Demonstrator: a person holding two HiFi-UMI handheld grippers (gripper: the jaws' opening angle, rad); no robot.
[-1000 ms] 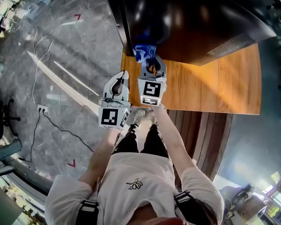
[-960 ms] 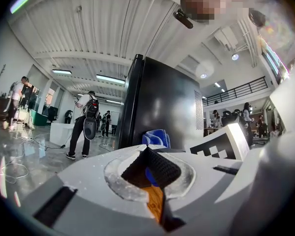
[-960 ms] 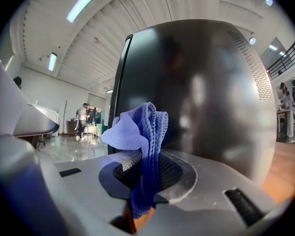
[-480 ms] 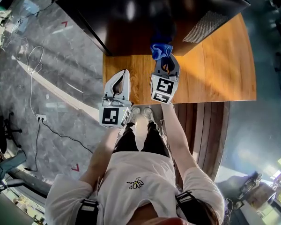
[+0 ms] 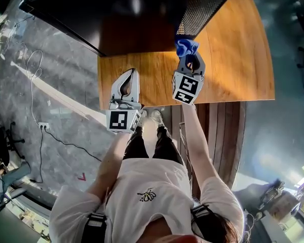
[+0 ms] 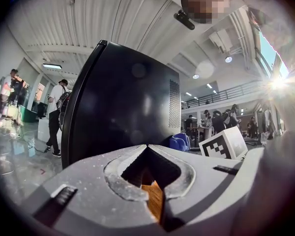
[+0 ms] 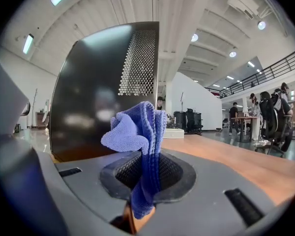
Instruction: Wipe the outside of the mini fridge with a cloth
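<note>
The black mini fridge [image 5: 137,14] stands on a wooden table [image 5: 233,59]; its side shows a perforated vent [image 5: 197,11]. My right gripper [image 5: 188,58] is shut on a bunched blue cloth [image 5: 186,47], which sits close against the fridge's lower edge below the vent. In the right gripper view the cloth [image 7: 137,127] sticks up between the jaws of the right gripper [image 7: 146,157], with the fridge [image 7: 98,97] just behind. My left gripper [image 5: 130,75] hovers over the table left of it, shut and empty. The left gripper view shows the left gripper [image 6: 146,149] facing the fridge [image 6: 123,102].
The table's near edge [image 5: 142,107] runs just in front of the person's legs. Grey floor with a white cable [image 5: 38,59] and a socket strip lies to the left. People stand in the hall [image 6: 56,112] behind; more sit at a far table [image 7: 265,112].
The right gripper has carried the cloth rightward along the fridge's side, from the left corner to below the vent. The left gripper stayed about where it was.
</note>
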